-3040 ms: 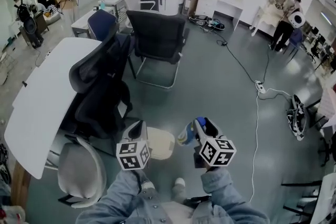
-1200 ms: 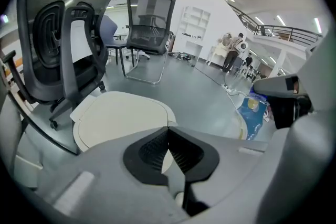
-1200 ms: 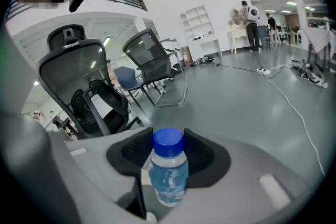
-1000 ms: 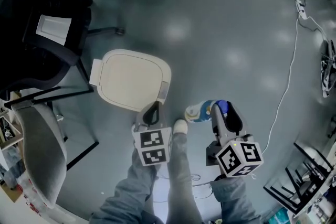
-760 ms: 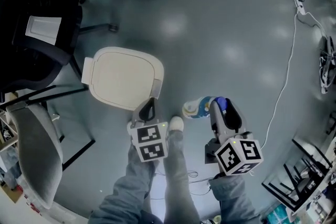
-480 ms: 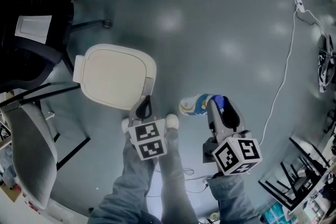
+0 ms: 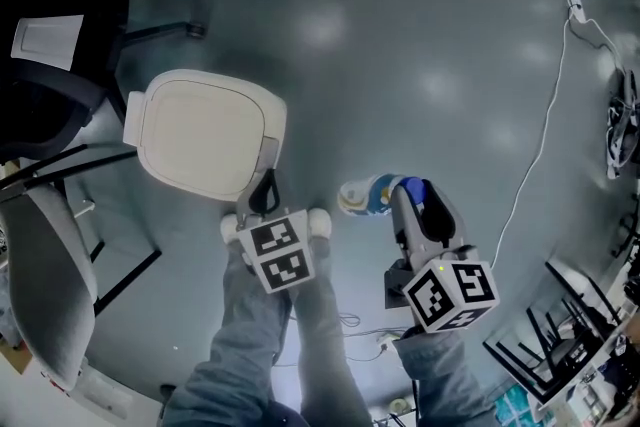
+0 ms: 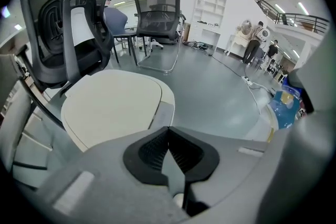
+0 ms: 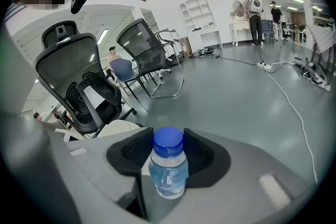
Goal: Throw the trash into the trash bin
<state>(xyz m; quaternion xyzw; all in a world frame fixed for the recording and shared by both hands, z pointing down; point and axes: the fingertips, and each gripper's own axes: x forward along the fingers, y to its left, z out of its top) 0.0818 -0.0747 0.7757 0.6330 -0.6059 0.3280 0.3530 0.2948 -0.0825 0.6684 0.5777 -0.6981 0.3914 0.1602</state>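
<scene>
A trash bin with a closed cream lid (image 7: 200, 135) stands on the grey floor; the lid also fills the left gripper view (image 8: 113, 105). My left gripper (image 7: 265, 187) (image 8: 168, 132) is shut on nothing, with its tips at the lid's near right edge by the grey hinge strip (image 7: 268, 155). To the right, my right gripper (image 7: 398, 197) (image 9: 168, 140) is shut on a clear plastic bottle (image 7: 365, 196) (image 9: 168, 176) with a blue cap and blue label. The bottle is held off the floor, beside the bin and apart from it.
Black office chairs (image 7: 50, 25) stand behind and left of the bin, with a grey chair (image 7: 45, 275) at the near left. A white cable (image 7: 545, 145) crosses the floor at right. The person's legs and white shoe (image 7: 320, 223) lie between the grippers. Black racks (image 7: 560, 345) stand at lower right.
Both grippers have sunk a little. The left one has come closer to the lid's near edge. The bottle stays in the right gripper.
</scene>
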